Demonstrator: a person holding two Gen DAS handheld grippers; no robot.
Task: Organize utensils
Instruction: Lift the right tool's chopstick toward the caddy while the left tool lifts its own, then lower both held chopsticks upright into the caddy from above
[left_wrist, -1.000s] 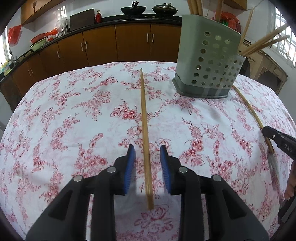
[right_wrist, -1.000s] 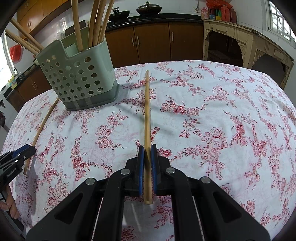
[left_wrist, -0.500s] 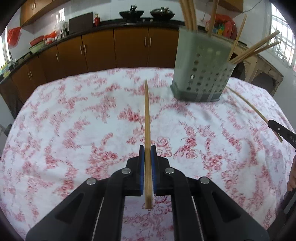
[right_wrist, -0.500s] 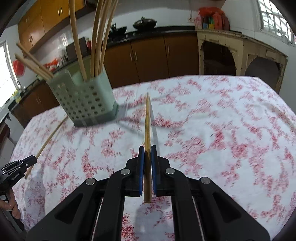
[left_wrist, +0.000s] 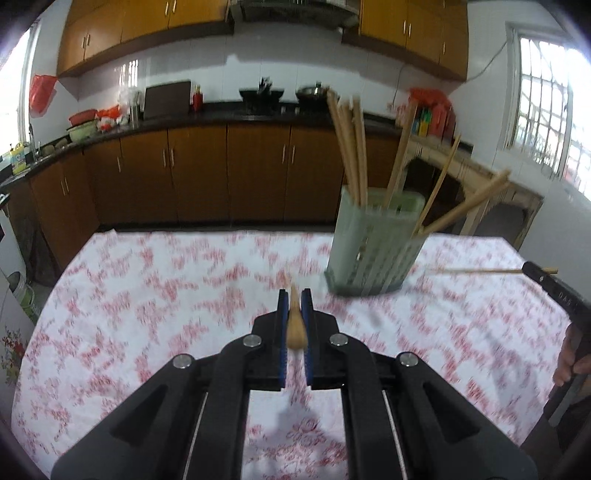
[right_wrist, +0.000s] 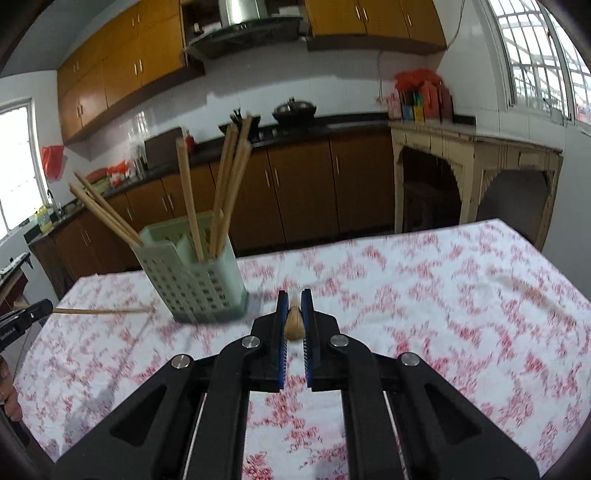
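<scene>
A second ago the left tool (left_wrist: 293, 308) stood open astride a chopstick lying on the floral surface (left_wrist: 147, 295); it is now clenched on that chopstick (left_wrist: 295, 325), which has left the cloth and points forward, seen end-on between the blue pads. The right tool (right_wrist: 294, 308), clenched on its own chopstick (right_wrist: 294, 321) throughout, has likewise lifted it clear. From each view the other tool's stick hangs level in the air beside the green holder (right_wrist: 192, 280), which stands upright on the surface with several chopsticks already in it. No loose chopstick is visible on the cloth. Judgement: pickup is complete on both sides; insertion into the holder remains.
</scene>
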